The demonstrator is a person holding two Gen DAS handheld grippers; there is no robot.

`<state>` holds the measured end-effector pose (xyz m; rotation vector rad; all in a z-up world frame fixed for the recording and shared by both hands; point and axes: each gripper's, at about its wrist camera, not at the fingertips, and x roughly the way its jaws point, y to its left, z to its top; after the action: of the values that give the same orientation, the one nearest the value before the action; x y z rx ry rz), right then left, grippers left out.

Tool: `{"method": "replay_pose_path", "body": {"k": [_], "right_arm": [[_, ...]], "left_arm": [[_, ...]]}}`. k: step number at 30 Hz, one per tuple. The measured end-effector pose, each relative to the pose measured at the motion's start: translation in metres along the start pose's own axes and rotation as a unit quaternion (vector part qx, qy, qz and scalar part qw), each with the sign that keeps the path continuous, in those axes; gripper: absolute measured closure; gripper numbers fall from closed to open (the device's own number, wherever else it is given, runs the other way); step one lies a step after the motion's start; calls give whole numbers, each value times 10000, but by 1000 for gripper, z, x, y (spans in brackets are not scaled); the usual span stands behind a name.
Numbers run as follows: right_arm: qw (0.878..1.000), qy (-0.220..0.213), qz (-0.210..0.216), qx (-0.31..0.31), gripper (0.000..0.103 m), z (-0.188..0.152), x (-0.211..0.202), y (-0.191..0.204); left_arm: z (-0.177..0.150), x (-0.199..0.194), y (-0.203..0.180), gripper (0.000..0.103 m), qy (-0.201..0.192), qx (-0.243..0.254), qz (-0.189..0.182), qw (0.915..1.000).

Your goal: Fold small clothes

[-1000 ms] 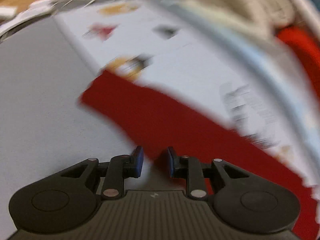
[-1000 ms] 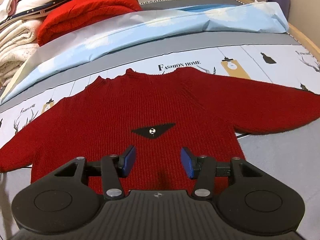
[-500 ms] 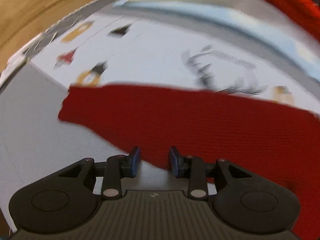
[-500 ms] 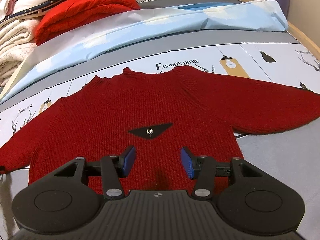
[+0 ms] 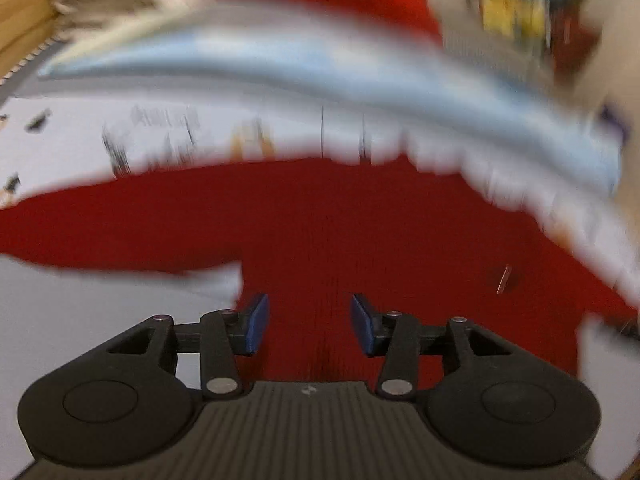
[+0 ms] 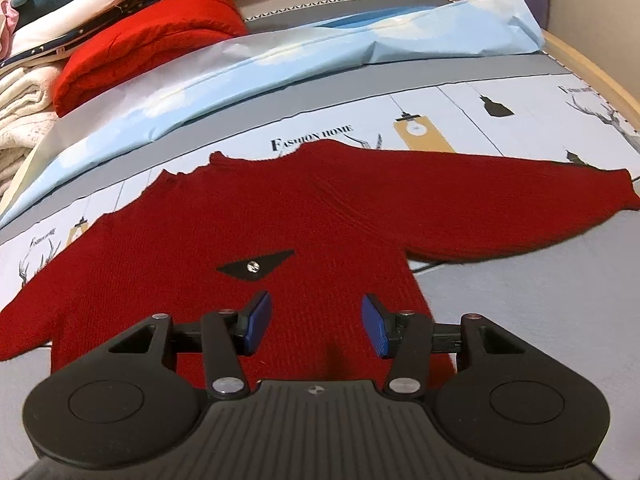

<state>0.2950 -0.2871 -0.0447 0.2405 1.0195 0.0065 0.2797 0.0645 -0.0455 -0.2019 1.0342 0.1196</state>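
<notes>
**Red sweater flat on the bed, both grippers empty above its hem**

The sweater (image 6: 280, 216) lies spread face up on the printed sheet (image 6: 500, 92), neck away from the cameras and both sleeves stretched out sideways. A small black patch (image 6: 254, 267) with a metal stud sits on its chest.

Left gripper (image 5: 310, 324): the view is badly blurred. Its blue fingers (image 5: 256, 323) stand apart with nothing between them. The sweater (image 5: 340, 224) fills the frame just ahead of and beneath them; the left finger is at the body's left side edge, where the sleeve branches off over grey sheet, and the right finger is over the knit. Whether either tip touches the fabric cannot be told.

Right gripper (image 6: 316, 324): sharp view. Its fingers (image 6: 375, 330) are also spread wide and hold nothing. Both sit over the lower body of the sweater, the patch just beyond the left finger and the sweater's right side edge near the right finger. The right sleeve runs off toward the frame's right edge.

Behind the sweater lie a light blue cloth (image 6: 360, 40) and, at far left, a pile of folded clothes (image 6: 140, 40).
</notes>
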Motion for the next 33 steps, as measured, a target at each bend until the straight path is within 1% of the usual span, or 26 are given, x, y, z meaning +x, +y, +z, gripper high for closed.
{"method": "replay_pose_path", "body": {"k": [1,3,4,6,8,10,11,12,13,14,15,17,18,20,21,24,26,30,33], "right_arm": [[10000,18,-22,-30,51,-2,0,-3],[9999,72,-64,-86,51,-7,1,-10],[9998,114,-102,-98,51,-9,2,-15],[9995,203,-208,-91,51,-13,7,-24],[9992,263,-293,-46,51,-14,11,-33],[9988,327,-360,102,51,-13,16,-42],[9985,351,-364,203,51,-12,17,-46],[9982,370,-335,324,51,-11,18,-51],[9980,373,-300,424,51,-10,18,-55],[9976,348,-280,531,51,-8,18,-59],[9970,298,-296,654,51,-5,17,-65],[9947,115,-389,948,51,1,12,-82],[9927,-13,-429,1125,51,4,9,-92],[9867,-247,-583,1499,52,10,4,-114],[9825,-358,-677,1699,52,13,3,-126],[9680,-563,-865,2287,52,18,7,-164],[9579,-753,-914,2616,52,22,11,-188],[9345,-1119,-1014,3224,52,22,31,-230],[9192,-1151,-1036,3622,52,14,53,-250]], "left_arm": [[-8,14,-12,55,261,145,63,9995],[-14,31,-26,55,423,309,0,9986],[-16,35,-33,55,427,450,34,9981],[-20,37,-43,55,289,732,73,9969],[-23,45,-47,54,315,821,21,9961],[-32,65,-48,54,664,797,-13,9946],[-39,78,-47,54,1015,825,42,9914],[-43,83,-45,53,1121,830,63,9902],[-43,81,-45,53,1033,823,66,9912],[-40,78,-46,53,1045,802,67,9913],[-37,72,-46,53,984,725,-26,9925],[-30,64,-45,53,787,616,-146,9949],[-28,62,-46,53,716,647,-115,9953],[-25,60,-49,52,685,687,-39,9953],[-24,60,-50,53,705,653,-58,9954],[-19,54,-51,52,696,456,-276,9961],[-16,50,-51,52,602,421,-307,9968],[-12,46,-53,52,563,427,-208,9973],[-13,48,-51,52,657,424,-207,9967]]}}
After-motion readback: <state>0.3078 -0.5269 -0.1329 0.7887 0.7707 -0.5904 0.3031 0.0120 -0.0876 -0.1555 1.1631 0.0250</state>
